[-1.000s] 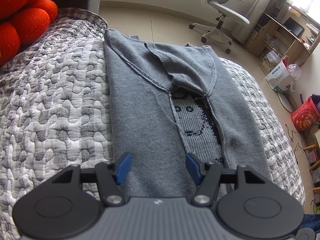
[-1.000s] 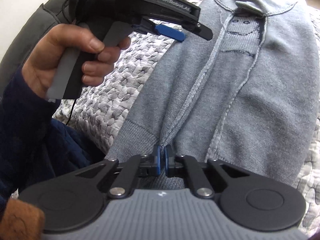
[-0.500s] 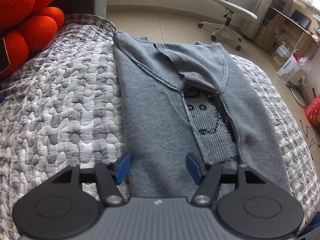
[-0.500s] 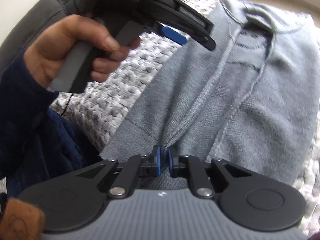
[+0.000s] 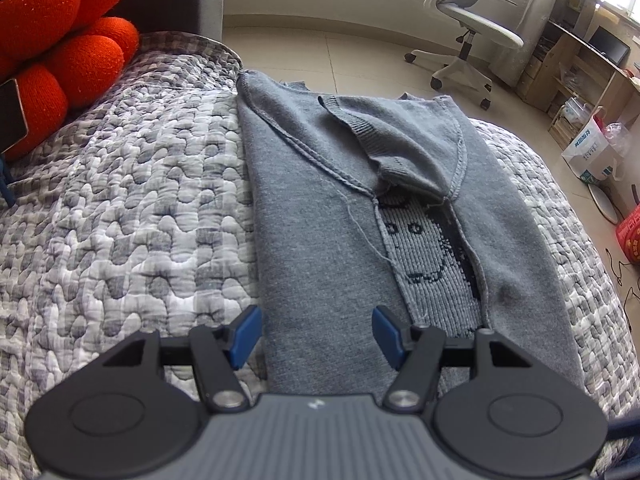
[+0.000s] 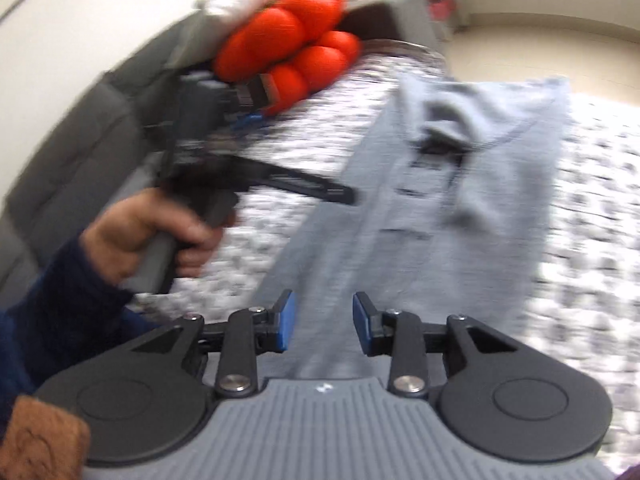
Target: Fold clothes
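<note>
We see a grey knitted sweater point(image 5: 340, 248), sides folded inward, lying flat on a bumpy grey-and-white quilted bedspread point(image 5: 132, 216); a woven face pattern shows in the gap between its stitched seams, and a ribbed cuff flops over near the collar end. The left gripper point(image 5: 316, 334), black with blue pads, hangs just above the sweater's near hem, jaws parted, nothing pinched. The right gripper point(image 6: 323, 324) is opening, fabric under the gap but pads clear of it; this view is blurred. A hand point(image 6: 148, 240) in a dark blue sleeve grips the left tool's handle. Round orange fuzzy cushions point(image 5: 60, 40) sit at the bed's corner.
</note>
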{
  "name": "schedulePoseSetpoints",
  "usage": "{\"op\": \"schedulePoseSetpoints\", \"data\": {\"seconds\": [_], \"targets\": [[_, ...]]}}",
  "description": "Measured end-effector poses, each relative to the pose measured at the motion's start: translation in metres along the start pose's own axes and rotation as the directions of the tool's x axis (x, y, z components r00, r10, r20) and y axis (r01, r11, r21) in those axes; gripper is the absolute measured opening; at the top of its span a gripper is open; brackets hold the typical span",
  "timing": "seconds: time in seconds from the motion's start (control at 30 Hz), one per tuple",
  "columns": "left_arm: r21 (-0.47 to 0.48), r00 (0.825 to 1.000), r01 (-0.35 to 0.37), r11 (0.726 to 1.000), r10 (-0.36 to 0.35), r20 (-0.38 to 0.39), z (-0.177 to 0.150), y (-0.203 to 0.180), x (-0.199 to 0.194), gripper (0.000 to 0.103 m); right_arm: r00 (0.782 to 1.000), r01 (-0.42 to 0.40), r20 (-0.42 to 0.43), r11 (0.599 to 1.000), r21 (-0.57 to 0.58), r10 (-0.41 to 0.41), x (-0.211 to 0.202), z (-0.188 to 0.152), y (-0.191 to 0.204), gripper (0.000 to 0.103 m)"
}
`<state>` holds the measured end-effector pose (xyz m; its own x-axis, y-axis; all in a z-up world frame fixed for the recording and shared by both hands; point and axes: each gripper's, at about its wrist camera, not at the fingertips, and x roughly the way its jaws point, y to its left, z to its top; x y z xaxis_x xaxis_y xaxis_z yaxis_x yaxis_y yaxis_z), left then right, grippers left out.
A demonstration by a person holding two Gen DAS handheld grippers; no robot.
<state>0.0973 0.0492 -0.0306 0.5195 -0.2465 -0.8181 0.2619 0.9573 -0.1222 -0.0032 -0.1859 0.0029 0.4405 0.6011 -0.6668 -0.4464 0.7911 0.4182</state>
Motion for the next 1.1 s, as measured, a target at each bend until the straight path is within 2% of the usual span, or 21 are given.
{"op": "schedulePoseSetpoints", "data": {"seconds": [0.1,0.23,0.33,0.43,0.67,0.9,1.0,1.1], "targets": [[0.011,1.000,0.000,1.000,0.000,-0.003,-0.001,-0.004,0.002,0.063,0.995,0.101,-0.011,0.995,0.002,-0.101,0.007,0.000,-0.015,0.036],[0.023,1.000,-0.004,1.000,0.004,-0.007,-0.002,-0.006,0.005,0.064,0.988,0.133,-0.071,0.991,-0.032,-0.135,0.027,-0.004,-0.021,0.036],[0.023,1.000,-0.013,1.000,0.013,-0.012,-0.003,-0.005,0.005,0.065,0.975,0.174,-0.128,0.983,-0.067,-0.181,0.044,-0.006,-0.020,0.034],[0.020,1.000,-0.012,1.000,0.012,-0.013,-0.003,-0.004,0.005,0.065,0.974,0.188,-0.111,0.979,-0.080,-0.196,0.043,-0.002,-0.022,0.030],[0.011,1.000,-0.008,1.000,0.009,-0.014,-0.004,-0.002,0.002,0.065,0.959,0.258,-0.099,0.963,-0.081,-0.265,0.044,0.006,-0.037,0.029],[0.024,1.000,-0.009,1.000,0.010,-0.025,-0.007,-0.005,0.004,0.067,0.952,0.298,-0.069,0.954,-0.040,-0.300,0.035,0.021,-0.052,0.034],[0.034,1.000,-0.010,0.999,0.011,-0.025,-0.007,-0.007,0.006,0.070,0.939,0.324,-0.104,0.944,-0.063,-0.329,0.048,0.023,-0.058,0.034],[0.038,1.000,-0.011,0.999,0.012,-0.027,-0.007,-0.008,0.006,0.070,0.938,0.326,-0.095,0.941,-0.089,-0.334,0.049,0.029,-0.055,0.034]]}}
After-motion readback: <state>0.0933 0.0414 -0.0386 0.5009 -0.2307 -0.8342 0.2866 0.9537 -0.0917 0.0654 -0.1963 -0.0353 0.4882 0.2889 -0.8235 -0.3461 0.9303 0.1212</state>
